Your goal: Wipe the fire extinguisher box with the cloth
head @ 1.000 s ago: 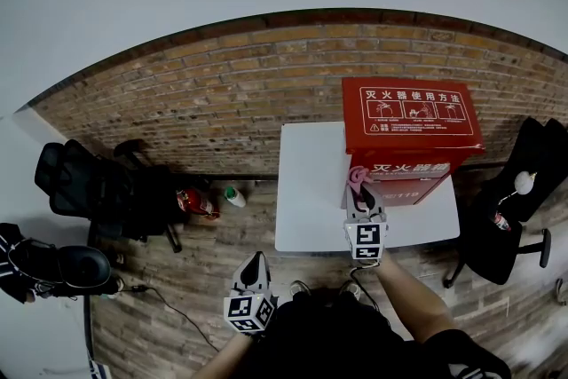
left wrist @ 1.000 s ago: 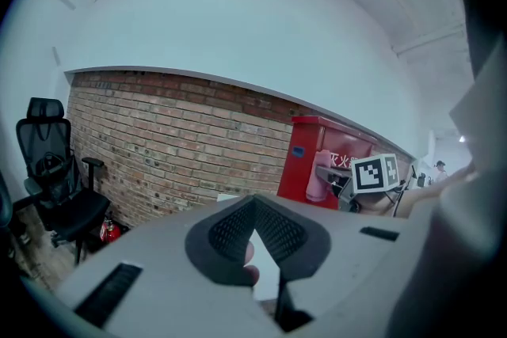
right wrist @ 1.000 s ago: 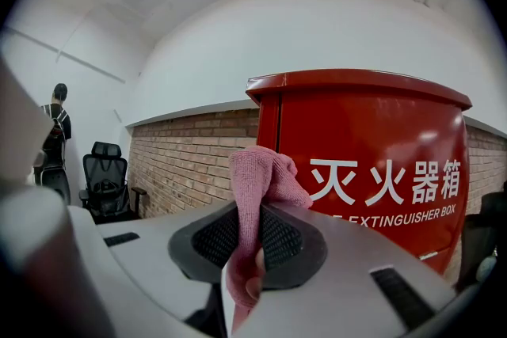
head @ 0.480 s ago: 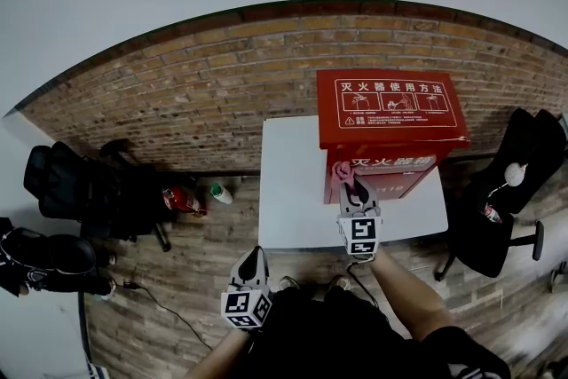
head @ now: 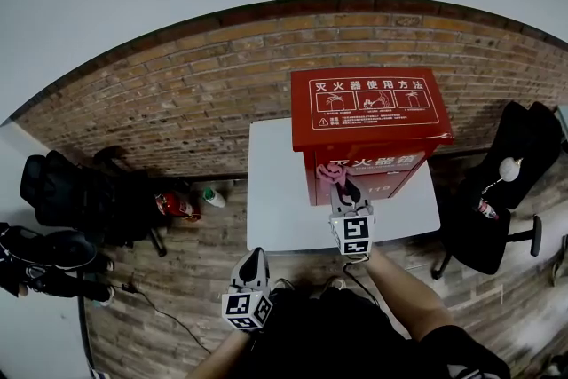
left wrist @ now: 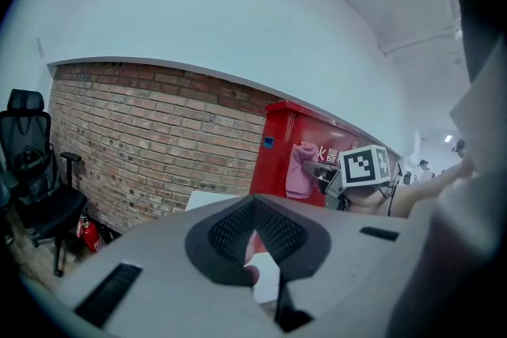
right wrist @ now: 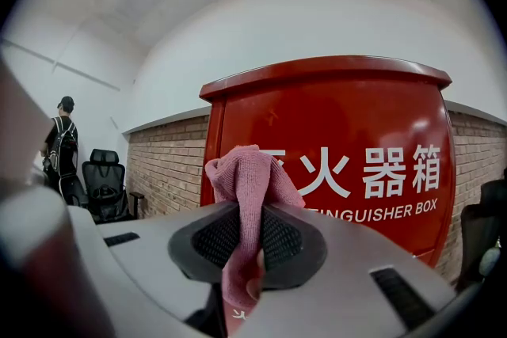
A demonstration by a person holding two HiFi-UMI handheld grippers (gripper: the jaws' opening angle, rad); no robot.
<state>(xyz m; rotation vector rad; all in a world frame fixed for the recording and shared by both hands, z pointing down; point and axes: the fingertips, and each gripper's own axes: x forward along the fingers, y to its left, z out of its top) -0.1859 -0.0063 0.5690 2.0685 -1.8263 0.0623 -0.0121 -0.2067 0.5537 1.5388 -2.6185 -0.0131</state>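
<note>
The right claw (head: pixel 341 187) is clamped shut on the pink cloth (head: pixel 333 175), which bunches out above its tips. In the right gripper view the cloth (right wrist: pixel 247 174) sits against the left part of the red front of the fire extinguisher box (right wrist: pixel 356 138), beside the white lettering. Whether it truly presses on the panel or hangs just off it is hard to say from here.

Over the last second the whole scene has slid leftward in the head view. Against the box (head: pixel 368 115) the cloth has crept from the front's left edge a little way in toward the lettering. That reads as a wiping stroke just begun across the front. Most of that face, the lid and the sides probably still need wiping.

The box stands at the back right of the white surface (head: pixel 275 213), against the brick wall. The left claw (head: pixel 254 256) hangs low near the person's body, well apart from the box. Its own view shows the left claw (left wrist: pixel 255 240) all but closed, with nothing held between its jaws
</note>
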